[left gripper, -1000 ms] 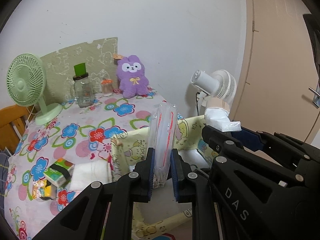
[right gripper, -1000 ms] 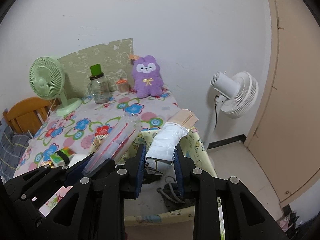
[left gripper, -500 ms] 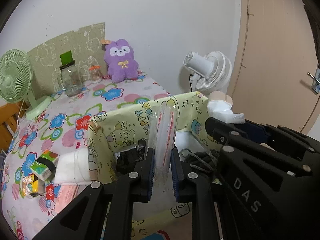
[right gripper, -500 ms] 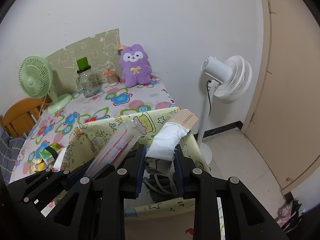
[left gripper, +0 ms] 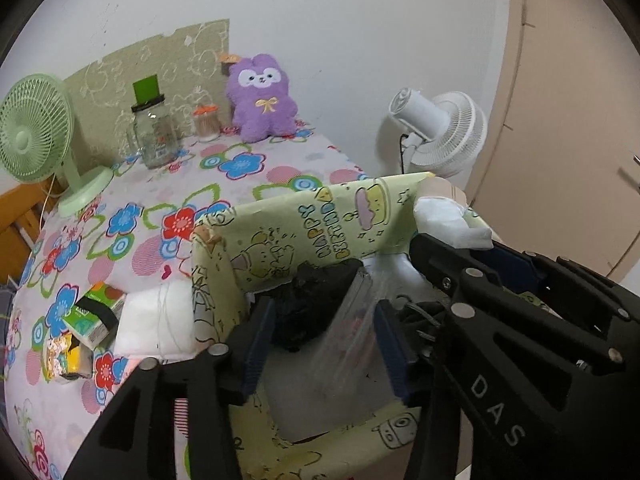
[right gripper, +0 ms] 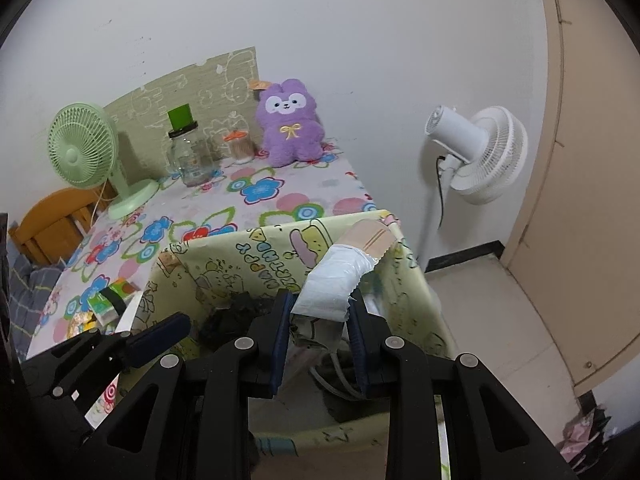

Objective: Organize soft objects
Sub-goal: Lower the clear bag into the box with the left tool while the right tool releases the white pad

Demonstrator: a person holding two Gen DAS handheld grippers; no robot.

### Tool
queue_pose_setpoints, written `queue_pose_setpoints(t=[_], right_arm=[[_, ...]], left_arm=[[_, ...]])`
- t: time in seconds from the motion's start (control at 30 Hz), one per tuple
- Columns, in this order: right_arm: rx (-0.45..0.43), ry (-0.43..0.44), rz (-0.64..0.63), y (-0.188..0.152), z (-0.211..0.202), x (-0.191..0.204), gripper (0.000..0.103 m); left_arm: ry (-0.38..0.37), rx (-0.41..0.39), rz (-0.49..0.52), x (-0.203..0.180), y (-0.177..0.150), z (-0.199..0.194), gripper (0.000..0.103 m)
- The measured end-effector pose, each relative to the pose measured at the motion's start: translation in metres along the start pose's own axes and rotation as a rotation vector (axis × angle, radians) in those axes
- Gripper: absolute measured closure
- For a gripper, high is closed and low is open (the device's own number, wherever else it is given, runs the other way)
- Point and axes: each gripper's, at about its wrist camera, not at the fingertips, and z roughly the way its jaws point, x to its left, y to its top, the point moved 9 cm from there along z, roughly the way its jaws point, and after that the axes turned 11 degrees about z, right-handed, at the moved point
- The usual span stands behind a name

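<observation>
Left gripper jaws are opening, dropping the clear zip bag into the yellow box; right gripper clamps the white packet, due next.

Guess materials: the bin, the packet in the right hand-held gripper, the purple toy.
Bin: looks like thin coated fabric or plastic sheet, slightly glossy, printed cartoons; its walls sag and crease.
Packet: white crinkly plastic film over soft padding, by its folds and serrated edge; the right hand-held gripper is shut on it.
Purple toy: fuzzy plush fabric, matte pile, embroidered face.
</observation>
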Motion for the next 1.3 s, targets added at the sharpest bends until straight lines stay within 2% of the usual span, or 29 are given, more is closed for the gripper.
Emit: queue_pose_setpoints(t=[0.2, 0.23, 0.3, 0.37, 0.47, 0.67, 0.87, 1.3], right_arm=[[0.021, 0.005, 0.009, 0.001, 0.01, 0.002, 0.068], [0.02, -0.001, 0.007, 0.002, 0.011, 0.001, 0.065], [0.021, -0.01, 0.006, 0.002, 0.01, 0.001, 0.055], [0.018, 0.0, 0.013, 0.003, 0.008, 0.001, 0.04], [-0.001, 0.012, 0.017, 0.004, 0.001, 0.003, 0.031], [-0.021, 0.012, 0.015, 0.006, -0.013, 0.01, 0.021], [-0.058, 0.011, 0.006, 0.007, -0.029, 0.019, 0.013], [-0.111, 0.017, -0.006, 0.006, -0.062, 0.043, 0.01]], left_arm=[[-0.005, 0.0, 0.007, 0.0, 0.002, 0.002, 0.039], [-0.003, -0.001, 0.009, 0.0, 0.002, 0.002, 0.038], [-0.002, -0.004, 0.012, 0.0, 0.003, 0.001, 0.028], [-0.014, -0.008, 0.012, -0.001, 0.004, 0.0, 0.023], [-0.02, -0.023, 0.017, -0.001, 0.006, -0.006, 0.017], [0.012, -0.055, 0.024, 0.005, 0.009, -0.021, 0.01], [0.045, -0.087, 0.024, 0.013, 0.008, -0.04, 0.005], [0.085, -0.13, 0.024, 0.029, 0.003, -0.077, 0.001]])
